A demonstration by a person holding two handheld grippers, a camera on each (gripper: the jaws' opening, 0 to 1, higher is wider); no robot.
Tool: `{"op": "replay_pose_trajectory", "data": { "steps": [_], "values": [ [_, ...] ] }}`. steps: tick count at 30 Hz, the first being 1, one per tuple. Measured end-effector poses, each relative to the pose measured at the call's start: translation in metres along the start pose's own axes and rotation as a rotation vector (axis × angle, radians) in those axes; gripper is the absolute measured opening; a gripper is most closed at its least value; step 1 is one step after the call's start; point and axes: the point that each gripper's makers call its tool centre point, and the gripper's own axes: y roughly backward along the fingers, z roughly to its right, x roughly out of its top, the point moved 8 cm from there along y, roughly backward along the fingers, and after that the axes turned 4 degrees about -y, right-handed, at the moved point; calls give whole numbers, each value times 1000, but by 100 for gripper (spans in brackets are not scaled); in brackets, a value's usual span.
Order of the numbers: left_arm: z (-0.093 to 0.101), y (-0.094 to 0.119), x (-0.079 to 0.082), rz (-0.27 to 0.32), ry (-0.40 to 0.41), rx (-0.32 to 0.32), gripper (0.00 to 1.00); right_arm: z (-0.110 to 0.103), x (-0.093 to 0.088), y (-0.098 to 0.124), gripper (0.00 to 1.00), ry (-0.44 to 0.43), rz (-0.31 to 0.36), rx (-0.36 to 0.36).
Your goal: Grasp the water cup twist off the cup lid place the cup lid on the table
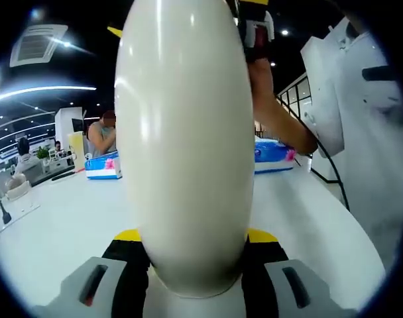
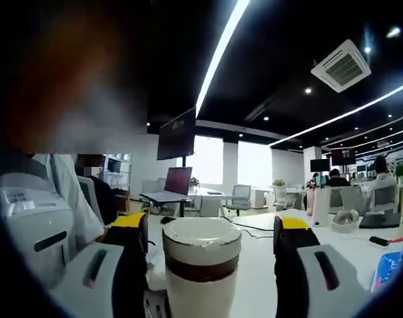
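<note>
The left gripper has its jaws closed against the sides of the cream cup, which it holds up off the white table, probably to keep the body steady for twisting. In the right gripper view the right gripper has its jaws spread either side of the cup lid, not quite touching it as far as I can tell, so the lid is not yet gripped. Beyond the cup, on the table, lie blue packets, and a person's arm reaches in near its top; nothing blocks a set-down.
</note>
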Motion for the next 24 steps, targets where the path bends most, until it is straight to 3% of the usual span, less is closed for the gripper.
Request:
{"op": "replay_pose_trajectory", "data": {
  "steps": [4,7,10,24],
  "values": [
    [0,0,0,0,0,0,55,-1,6,-13,83,37,-56,53],
    [0,0,0,-1,0,2,55,0,5,-22,91,43,-46,89],
    [0,0,0,-1,0,3,55,-2,-2,-24,92,28,-42,125],
    [-1,0,0,-1,0,1,55,2,-14,-7,95,-49,7,39]
  ]
}}
